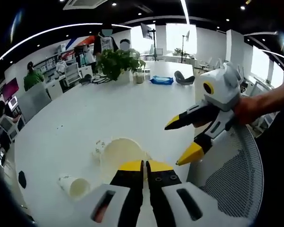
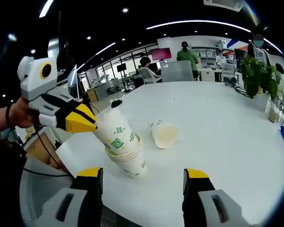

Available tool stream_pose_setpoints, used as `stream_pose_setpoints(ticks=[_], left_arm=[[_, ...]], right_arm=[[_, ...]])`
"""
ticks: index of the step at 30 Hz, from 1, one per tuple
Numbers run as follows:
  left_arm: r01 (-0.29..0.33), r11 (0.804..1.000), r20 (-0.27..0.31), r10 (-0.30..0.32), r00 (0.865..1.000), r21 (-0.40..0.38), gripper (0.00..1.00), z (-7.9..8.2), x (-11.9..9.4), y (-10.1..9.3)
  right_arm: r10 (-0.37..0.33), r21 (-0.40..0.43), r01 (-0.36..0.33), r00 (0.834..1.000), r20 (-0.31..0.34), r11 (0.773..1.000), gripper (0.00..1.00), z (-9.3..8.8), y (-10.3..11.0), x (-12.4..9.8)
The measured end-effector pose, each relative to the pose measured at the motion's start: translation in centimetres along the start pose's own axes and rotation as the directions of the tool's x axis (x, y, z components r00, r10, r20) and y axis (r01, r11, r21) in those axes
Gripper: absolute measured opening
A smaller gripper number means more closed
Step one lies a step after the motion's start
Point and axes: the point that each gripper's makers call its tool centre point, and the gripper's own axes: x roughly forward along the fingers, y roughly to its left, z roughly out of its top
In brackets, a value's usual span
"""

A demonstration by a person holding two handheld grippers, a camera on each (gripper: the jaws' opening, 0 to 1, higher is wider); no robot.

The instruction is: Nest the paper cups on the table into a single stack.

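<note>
A stack of white paper cups (image 2: 128,156) with green logos stands near the table's front edge. Its top cup (image 2: 114,132) leans to the left, its base sunk in the stack. My left gripper (image 2: 89,124) comes in from the left and is shut on that cup's rim. In the left gripper view, the same cup's open mouth (image 1: 119,153) lies right ahead of my left gripper (image 1: 145,166). Another paper cup (image 2: 164,134) lies on its side past the stack, seen also as the lying cup (image 1: 75,186). My right gripper (image 2: 143,176) is open and empty, short of the stack; it shows as the right gripper (image 1: 176,144).
The round white table (image 2: 217,118) stretches away. A potted plant (image 1: 117,61), a blue item (image 1: 161,80) and a dark object (image 1: 183,77) sit at its far side. A mesh chair (image 1: 229,179) is beside the near edge. People sit at desks beyond.
</note>
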Motion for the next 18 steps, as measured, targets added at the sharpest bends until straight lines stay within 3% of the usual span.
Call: stream_pose_setpoints(ticks=[10, 18], left_arm=[[-0.022, 1.000, -0.002, 0.022, 1.000, 0.008, 0.00, 0.0, 0.1, 0.1], [-0.074, 0.997, -0.003, 0.074, 0.997, -0.017, 0.01, -0.7, -0.8, 2.3]], right_arm=[[-0.001, -0.001, 0.001, 1.000, -0.006, 1.000, 0.68, -0.1, 0.0, 0.0], [-0.001, -0.003, 0.001, 1.000, -0.012, 1.000, 0.68, -0.2, -0.1, 0.2]])
